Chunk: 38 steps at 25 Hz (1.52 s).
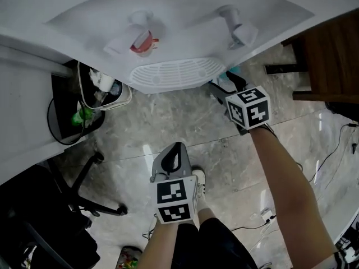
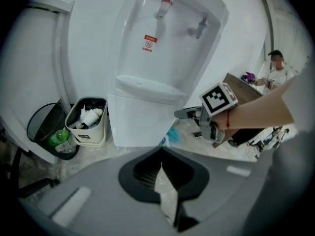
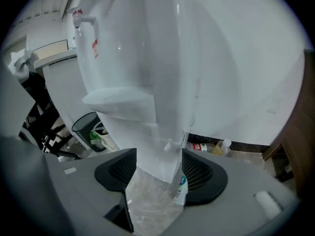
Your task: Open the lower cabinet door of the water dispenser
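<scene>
The white water dispenser (image 1: 176,15) stands in front of me, its drip tray (image 1: 176,74) jutting out. Below the tray is the lower cabinet door (image 2: 140,124), which is closed. My right gripper (image 3: 157,173) is open, its jaws framing the cabinet's lower right corner (image 3: 165,146) without touching it. It also shows in the head view, right gripper (image 1: 224,86), just right of the tray, low near the floor. My left gripper (image 2: 161,166) is shut with nothing in it. It hangs back from the cabinet front, the left gripper (image 1: 175,149) above the floor.
A white waste bin (image 2: 87,122) full of rubbish and a black round bin (image 2: 47,127) stand left of the dispenser. An office chair base (image 1: 84,189) lies lower left. Wooden furniture (image 1: 331,55) is at the right. Bottles (image 3: 216,146) line the wall, and cables (image 1: 336,144) run along the floor.
</scene>
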{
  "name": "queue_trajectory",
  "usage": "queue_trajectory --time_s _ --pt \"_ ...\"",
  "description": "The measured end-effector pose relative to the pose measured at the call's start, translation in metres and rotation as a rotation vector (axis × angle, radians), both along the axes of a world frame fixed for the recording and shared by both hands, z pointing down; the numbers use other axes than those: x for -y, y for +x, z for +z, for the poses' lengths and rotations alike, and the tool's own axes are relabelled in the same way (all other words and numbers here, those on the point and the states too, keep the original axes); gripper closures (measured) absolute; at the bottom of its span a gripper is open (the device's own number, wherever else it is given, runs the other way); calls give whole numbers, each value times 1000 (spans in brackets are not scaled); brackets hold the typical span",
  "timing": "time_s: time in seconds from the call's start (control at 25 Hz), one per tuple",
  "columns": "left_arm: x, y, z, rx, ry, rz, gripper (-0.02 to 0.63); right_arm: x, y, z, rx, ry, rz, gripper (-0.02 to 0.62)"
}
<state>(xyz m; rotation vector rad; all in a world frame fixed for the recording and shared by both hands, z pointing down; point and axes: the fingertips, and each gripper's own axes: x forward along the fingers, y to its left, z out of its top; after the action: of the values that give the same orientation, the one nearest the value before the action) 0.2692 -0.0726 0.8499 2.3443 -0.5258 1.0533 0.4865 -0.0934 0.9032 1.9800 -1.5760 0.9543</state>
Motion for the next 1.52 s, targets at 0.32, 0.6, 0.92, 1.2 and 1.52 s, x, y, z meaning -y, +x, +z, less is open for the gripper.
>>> queue_trajectory --time_s 0.32,0.6,0.92,1.2,1.52 --pt "9 -1 6 7 -24 -24 600 21 12 -1 -20 -1 -70 311" --pt "8 -8 9 24 -6 -20 600 11 2 -3 2 10 17 312" --pt "0 -23 13 26 -22 -41 600 -42 -62 -6 61 5 51 371" --pt "-4 -58 17 54 -31 -70 600 -78 -151 -8 144 -24 -17 436" --pt "0 -109 30 102 -35 -117 600 -70 -269 -8 260 -33 -162 557"
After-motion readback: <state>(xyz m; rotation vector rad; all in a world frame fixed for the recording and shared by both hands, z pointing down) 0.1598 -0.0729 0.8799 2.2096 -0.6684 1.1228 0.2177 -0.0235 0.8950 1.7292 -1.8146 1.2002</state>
